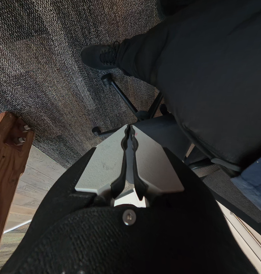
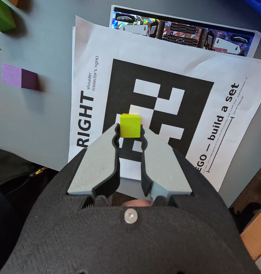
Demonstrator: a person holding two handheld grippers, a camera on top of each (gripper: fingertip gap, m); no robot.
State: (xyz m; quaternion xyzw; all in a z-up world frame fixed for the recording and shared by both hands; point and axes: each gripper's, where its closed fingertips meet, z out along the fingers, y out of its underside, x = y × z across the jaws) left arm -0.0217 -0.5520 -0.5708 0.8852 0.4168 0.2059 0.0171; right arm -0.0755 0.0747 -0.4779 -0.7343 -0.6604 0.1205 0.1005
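Right tool [image 2: 130, 130] clamps yellow cube [image 2: 130, 127] between fingertips; above printed sheet [image 2: 201, 69].

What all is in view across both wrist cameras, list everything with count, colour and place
yellow cube: one, clamped at the right jaws' tips, above the marker sheet
marker sheet: one, white with a black square pattern, on the grey table
sticker sheet: one, shiny multicolour, beyond the marker sheet
purple cube: one, on the table, left
green block: one, top left corner
carpet: grey speckled floor
wooden post: one, brown with two bolts, left
chair base: black, with castors
shoe: one, black, on the carpet
left gripper: jaws shut, nothing between
right gripper: pressed on the yellow cube
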